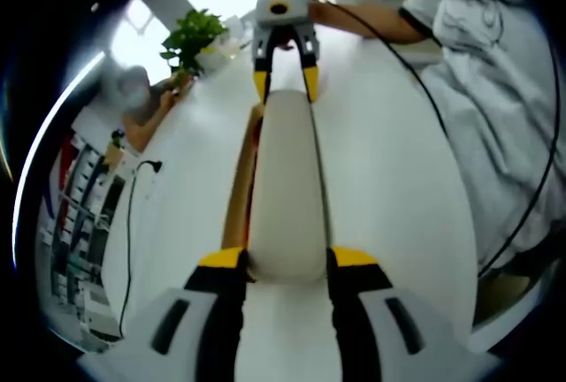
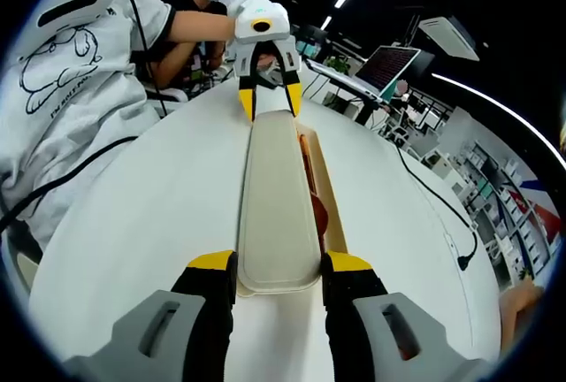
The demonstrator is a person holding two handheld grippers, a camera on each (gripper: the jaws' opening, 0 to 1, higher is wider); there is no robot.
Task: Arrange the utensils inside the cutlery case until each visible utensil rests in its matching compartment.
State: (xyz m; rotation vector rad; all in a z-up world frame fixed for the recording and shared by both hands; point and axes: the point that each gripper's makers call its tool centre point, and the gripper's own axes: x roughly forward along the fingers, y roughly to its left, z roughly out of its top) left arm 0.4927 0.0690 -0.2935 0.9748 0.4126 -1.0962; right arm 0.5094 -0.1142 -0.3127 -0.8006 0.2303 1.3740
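A long cream case lid point(image 1: 285, 187) runs away from me above the white table point(image 1: 398, 196). My left gripper point(image 1: 287, 258) is shut on its near end, yellow-tipped jaws on either side. My right gripper point(image 1: 286, 83) clamps the far end. In the right gripper view the same lid point(image 2: 279, 214) stretches from my right gripper point(image 2: 280, 263) to my left gripper point(image 2: 269, 99). Beside and under the lid lies the tan case tray point(image 2: 332, 201) with a brown wooden utensil point(image 2: 317, 210) in it; most of the tray is hidden. The tray's edge point(image 1: 237, 196) peeks out left of the lid.
A person in a white printed shirt point(image 2: 80, 81) stands at the table's side. A potted plant point(image 1: 190, 42) sits at the far end. A black cable point(image 2: 438, 210) crosses the tabletop, and a laptop point(image 2: 389, 68) stands beyond. Shelves point(image 1: 84, 205) line the room's edge.
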